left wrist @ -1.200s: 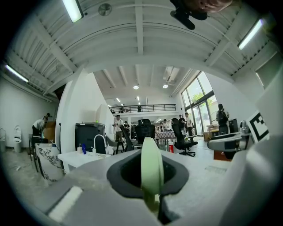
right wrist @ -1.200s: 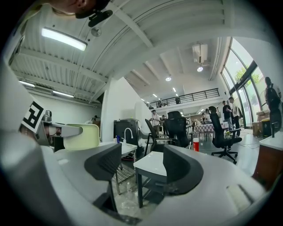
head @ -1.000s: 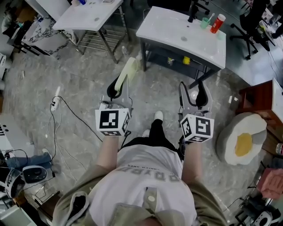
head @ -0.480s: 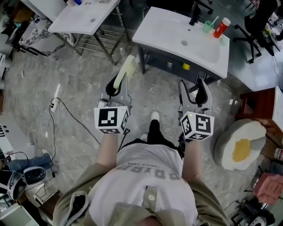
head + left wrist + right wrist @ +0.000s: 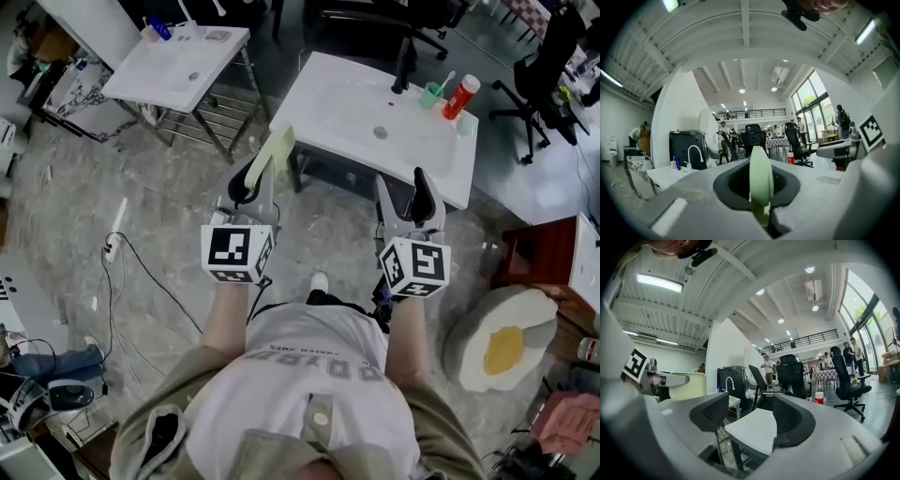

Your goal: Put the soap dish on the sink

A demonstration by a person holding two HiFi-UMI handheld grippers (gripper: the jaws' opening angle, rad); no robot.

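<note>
Carrying the soap dish (image 5: 270, 153), by the look of it, not yet placing. Clamping it edge-on with the left gripper (image 5: 253, 184), jaws pressed tight on pale green plastic, aloft over the floor, short of the sink (image 5: 342, 98). Holding nothing in the right gripper (image 5: 404, 192), jaws spread. Next, probably: reaching past the near rim, laying it flat, clear of the faucet (image 5: 404, 66).

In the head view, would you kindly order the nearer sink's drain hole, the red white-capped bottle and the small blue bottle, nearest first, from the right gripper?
1. Drain hole, in the white sink just ahead of the right gripper.
2. Red white-capped bottle, at that sink's far right corner.
3. Small blue bottle, far left on the other white basin.
</note>
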